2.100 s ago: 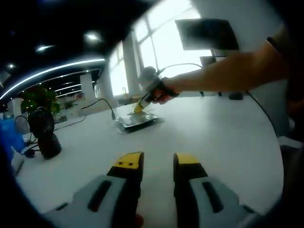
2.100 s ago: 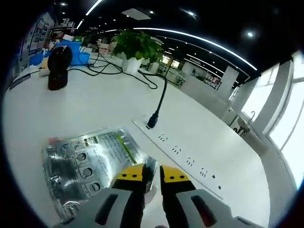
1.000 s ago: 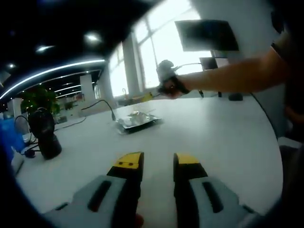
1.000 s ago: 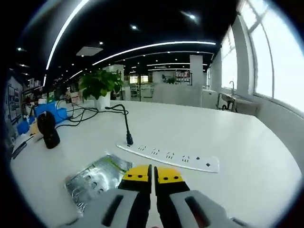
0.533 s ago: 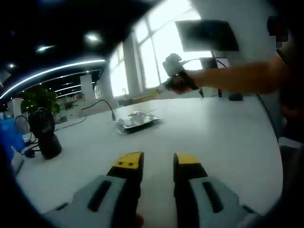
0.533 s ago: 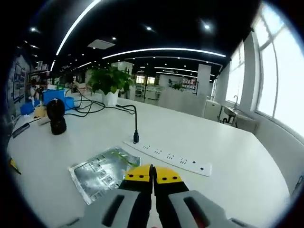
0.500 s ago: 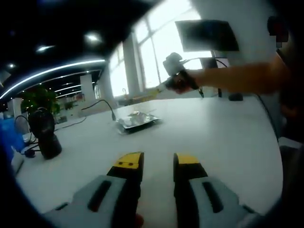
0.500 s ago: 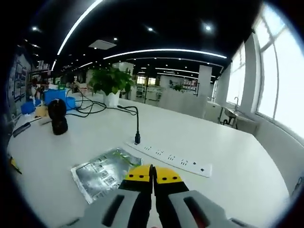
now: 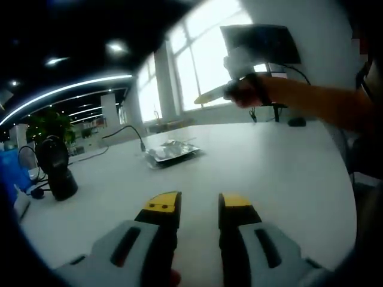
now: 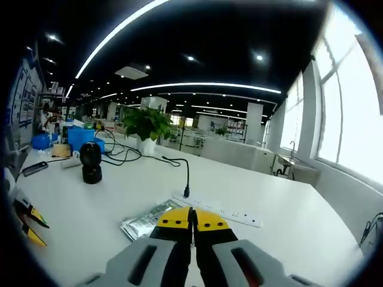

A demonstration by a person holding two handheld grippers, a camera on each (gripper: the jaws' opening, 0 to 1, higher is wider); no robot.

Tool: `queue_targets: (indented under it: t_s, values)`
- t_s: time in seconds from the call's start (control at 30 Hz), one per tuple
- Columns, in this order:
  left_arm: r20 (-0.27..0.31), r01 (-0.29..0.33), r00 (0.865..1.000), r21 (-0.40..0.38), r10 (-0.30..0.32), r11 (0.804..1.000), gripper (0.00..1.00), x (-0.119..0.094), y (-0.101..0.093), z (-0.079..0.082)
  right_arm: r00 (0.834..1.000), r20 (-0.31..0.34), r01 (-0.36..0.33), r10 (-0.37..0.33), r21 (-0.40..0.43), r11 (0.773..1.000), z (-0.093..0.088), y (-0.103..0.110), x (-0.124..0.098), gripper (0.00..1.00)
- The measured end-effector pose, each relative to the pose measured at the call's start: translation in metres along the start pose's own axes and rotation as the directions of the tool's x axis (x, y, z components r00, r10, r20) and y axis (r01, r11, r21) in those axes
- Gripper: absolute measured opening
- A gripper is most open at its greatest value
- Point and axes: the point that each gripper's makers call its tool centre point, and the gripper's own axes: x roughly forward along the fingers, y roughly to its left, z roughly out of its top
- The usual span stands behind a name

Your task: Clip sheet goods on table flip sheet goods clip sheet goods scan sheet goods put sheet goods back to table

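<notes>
Foil sheet goods (image 10: 147, 222) lie flat beside power strip (image 10: 218, 214) | our right gripper (image 10: 192, 219), jaws together, empty, nearer | left gripper (image 9: 200, 204), jaws apart, well back

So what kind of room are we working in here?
Most likely an open-plan office: long ceiling light strips, a big white table with a power strip and cables, a potted plant, and large windows.

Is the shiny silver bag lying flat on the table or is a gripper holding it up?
Lying flat. The silver bag rests on the white table beside the power strip, and the right gripper, jaws closed, holds nothing.
</notes>
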Motion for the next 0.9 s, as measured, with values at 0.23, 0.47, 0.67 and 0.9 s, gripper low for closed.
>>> queue_targets:
  t_s: [0.23,0.47,0.67,0.9]
  values:
    - [0.008,-0.004,1.0,-0.02,0.004,1.0,0.18,0.0,0.0,0.001,1.0,0.01,0.013,-0.012,-0.032,0.999,0.0,0.006,-0.024,0.0]
    - [0.006,-0.002,1.0,-0.017,0.002,1.0,0.18,0.003,0.004,0.001,1.0,0.026,-0.004,0.005,-0.03,1.0,0.001,0.012,-0.032,0.0]
    - [0.012,-0.002,1.0,-0.017,0.002,1.0,0.18,0.003,0.003,0.003,0.999,0.038,-0.002,0.003,-0.022,1.0,-0.002,0.017,-0.036,0.0]
    - [0.019,0.009,1.0,-0.019,-0.008,1.0,0.18,0.003,0.001,0.004,0.999,0.052,0.01,-0.009,-0.015,1.0,0.003,0.018,-0.05,0.0]
